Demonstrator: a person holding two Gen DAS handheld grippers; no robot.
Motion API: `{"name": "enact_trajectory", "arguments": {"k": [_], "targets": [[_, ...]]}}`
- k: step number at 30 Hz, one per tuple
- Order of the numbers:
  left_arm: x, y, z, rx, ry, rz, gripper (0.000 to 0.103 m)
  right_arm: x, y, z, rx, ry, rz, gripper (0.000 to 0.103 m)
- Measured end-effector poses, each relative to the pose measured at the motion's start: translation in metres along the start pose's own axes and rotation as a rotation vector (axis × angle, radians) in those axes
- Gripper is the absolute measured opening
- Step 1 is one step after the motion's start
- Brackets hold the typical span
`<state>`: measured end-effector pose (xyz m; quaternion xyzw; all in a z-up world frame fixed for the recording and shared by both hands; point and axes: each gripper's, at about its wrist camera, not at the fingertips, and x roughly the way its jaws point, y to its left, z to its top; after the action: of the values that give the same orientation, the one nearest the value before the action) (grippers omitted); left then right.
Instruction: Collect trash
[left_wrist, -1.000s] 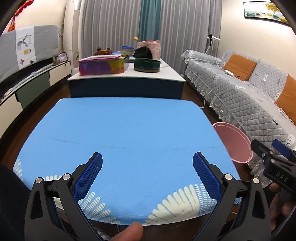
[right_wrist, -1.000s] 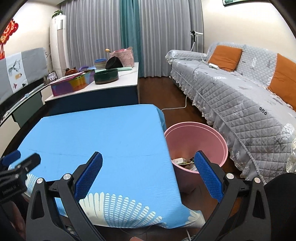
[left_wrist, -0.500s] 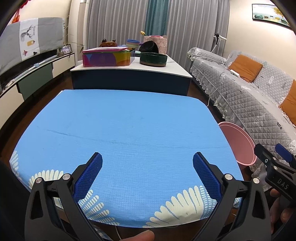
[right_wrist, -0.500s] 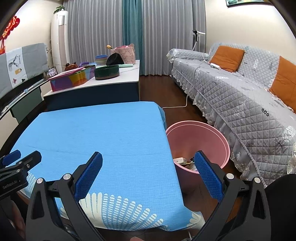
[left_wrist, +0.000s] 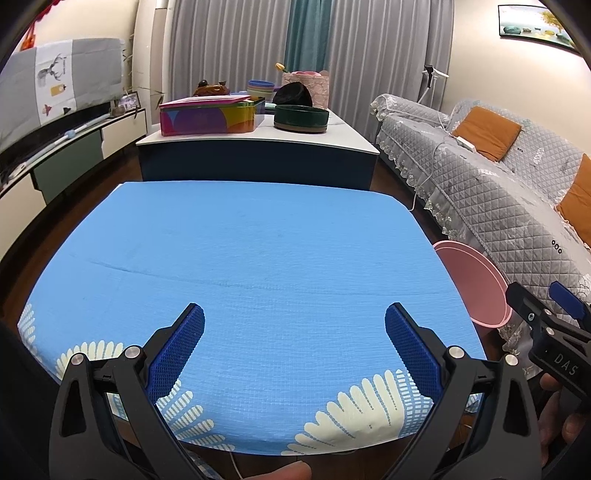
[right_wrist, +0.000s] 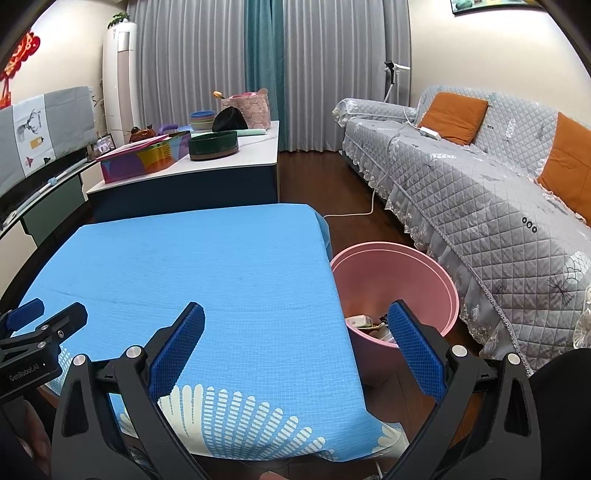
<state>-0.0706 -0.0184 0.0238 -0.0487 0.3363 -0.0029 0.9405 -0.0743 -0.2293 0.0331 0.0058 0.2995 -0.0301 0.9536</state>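
A pink bin (right_wrist: 397, 284) stands on the floor at the right side of the blue-covered table (right_wrist: 207, 266); trash (right_wrist: 364, 322) lies at its bottom. The same pink bin (left_wrist: 471, 282) shows at the right in the left wrist view. My left gripper (left_wrist: 294, 341) hangs open over the near part of the blue-covered table (left_wrist: 258, 251), nothing between its fingers. My right gripper (right_wrist: 293, 341) is open too, empty, straddling the table's right edge with its right finger over the bin. No trash is visible on the cloth.
A grey quilted sofa (right_wrist: 480, 192) with orange cushions runs along the right. Behind the table a white-topped cabinet (left_wrist: 258, 136) carries a colourful box (left_wrist: 208, 118) and a dark green bowl (left_wrist: 301, 117). A white cord (right_wrist: 354, 210) lies on the wooden floor.
Both views have lifted and tilted slightly, so the table sits lower in frame. Both grippers stay open and empty.
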Motion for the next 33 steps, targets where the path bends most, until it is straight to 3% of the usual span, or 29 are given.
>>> {"name": "enact_trajectory", "arguments": {"k": [33], "targets": [[0.0035, -0.0014, 0.0065, 0.025, -0.008, -0.001, 0.095, 0.0001, -0.0021, -0.0016, -0.006, -0.007, -0.007, 0.098]]}}
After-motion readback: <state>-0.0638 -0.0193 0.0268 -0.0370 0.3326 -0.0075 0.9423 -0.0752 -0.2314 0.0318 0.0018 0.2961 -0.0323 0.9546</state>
